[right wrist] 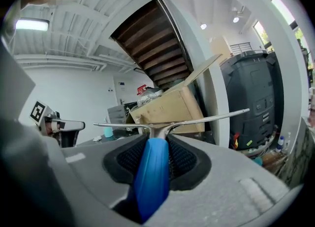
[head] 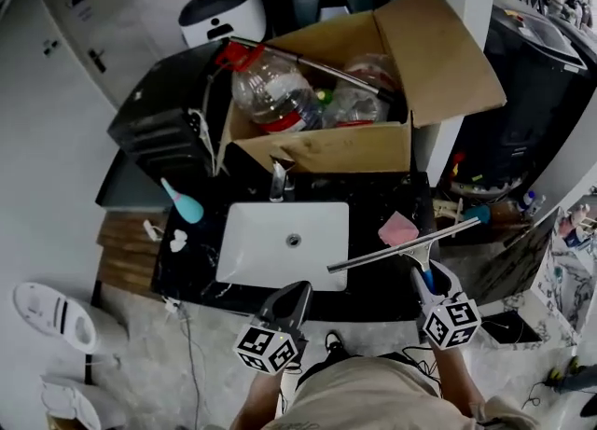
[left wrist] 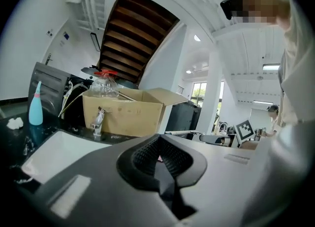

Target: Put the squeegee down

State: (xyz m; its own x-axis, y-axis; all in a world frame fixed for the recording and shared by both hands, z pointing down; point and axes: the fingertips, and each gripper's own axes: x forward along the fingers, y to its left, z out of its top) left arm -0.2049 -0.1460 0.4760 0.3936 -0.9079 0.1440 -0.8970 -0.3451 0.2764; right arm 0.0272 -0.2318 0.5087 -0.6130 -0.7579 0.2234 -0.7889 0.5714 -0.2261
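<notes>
left tongs are closed and empty, hovering at the front edge of the white sink. right of it, the squeegee hangs over the dark desk, its blue handle clamped in the right tongs.

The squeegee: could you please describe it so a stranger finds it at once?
Find the white sink in the black counter. At its right front corner, the right hand-held gripper holds the squeegee by its blue handle. Only it has a long metal blade.
</notes>
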